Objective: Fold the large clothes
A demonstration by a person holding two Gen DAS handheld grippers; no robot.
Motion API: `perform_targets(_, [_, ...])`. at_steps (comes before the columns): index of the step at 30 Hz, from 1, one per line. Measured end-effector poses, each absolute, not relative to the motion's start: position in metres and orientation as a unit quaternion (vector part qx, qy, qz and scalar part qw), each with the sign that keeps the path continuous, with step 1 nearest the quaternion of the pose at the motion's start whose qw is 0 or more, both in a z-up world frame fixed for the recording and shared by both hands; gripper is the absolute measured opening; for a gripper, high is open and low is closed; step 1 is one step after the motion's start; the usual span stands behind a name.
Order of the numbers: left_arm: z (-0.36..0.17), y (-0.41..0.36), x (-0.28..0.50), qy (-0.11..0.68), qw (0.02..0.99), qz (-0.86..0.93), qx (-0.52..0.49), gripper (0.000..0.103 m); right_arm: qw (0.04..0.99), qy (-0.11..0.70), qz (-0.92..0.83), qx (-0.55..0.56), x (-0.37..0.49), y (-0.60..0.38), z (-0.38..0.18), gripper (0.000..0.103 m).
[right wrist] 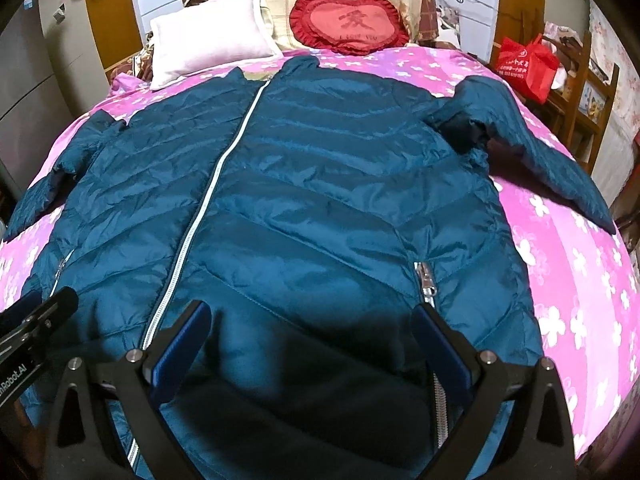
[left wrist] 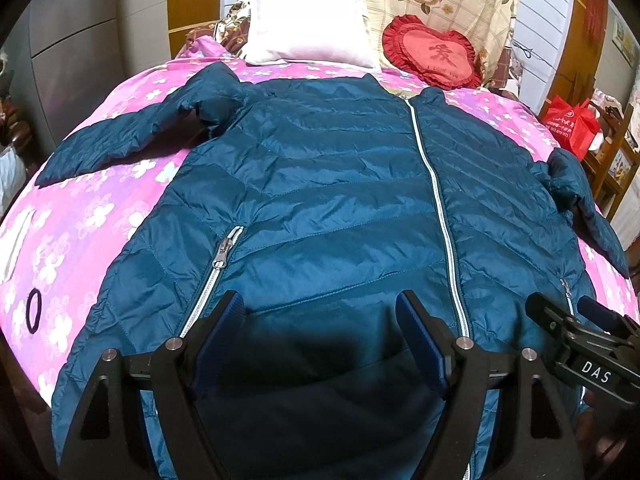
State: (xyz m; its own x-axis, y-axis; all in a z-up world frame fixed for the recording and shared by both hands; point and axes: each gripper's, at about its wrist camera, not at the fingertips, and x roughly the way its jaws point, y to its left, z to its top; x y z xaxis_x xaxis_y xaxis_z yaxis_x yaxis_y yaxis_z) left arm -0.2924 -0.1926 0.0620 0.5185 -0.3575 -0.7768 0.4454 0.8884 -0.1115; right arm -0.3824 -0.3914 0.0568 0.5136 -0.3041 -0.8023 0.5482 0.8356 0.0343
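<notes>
- A teal quilted puffer jacket lies front-up and flat across the bed, collar toward the pillows and hem nearest the cameras. Its shell is thin and glossy, finely creased, with stitched seams running in shallow chevrons.
- A pale main zipper runs closed from collar to hem. A slanted pocket zipper with a silver metal pull sits on one front panel, and a second pocket zipper sits on the other.
- One sleeve is spread out to the side on the sheet, bunched at the shoulder. The other sleeve angles outward toward the bed's far edge.
- The left tongs hover over the hem with the jaws wide apart, nothing between them; the arms are matte black with ribbed blue pads.
- The right tongs likewise stand wide apart above the lower front, holding nothing.
- The bed sheet is pink with white flower prints; a small dark hair-tie ring lies on it beside the jacket.
- At the head sit a soft pale rectangular pillow and a red heart-shaped cushion with ruffled edging.
- A red bag stands on wooden furniture beside the bed.
</notes>
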Motion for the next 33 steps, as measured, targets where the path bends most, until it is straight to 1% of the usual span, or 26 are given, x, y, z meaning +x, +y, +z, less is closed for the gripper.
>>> perform_targets(19, [0.060,-0.190,-0.283,0.435,0.871,-0.223,0.055,0.058,0.857,0.428,-0.249,0.140,-0.376,-0.394,0.056,0.102])
perform_targets(33, [0.064,-0.189,-0.256,0.429,0.878,-0.203,0.066,0.058,0.859,0.431,-0.241,0.136,-0.352,-0.397,0.063,0.102])
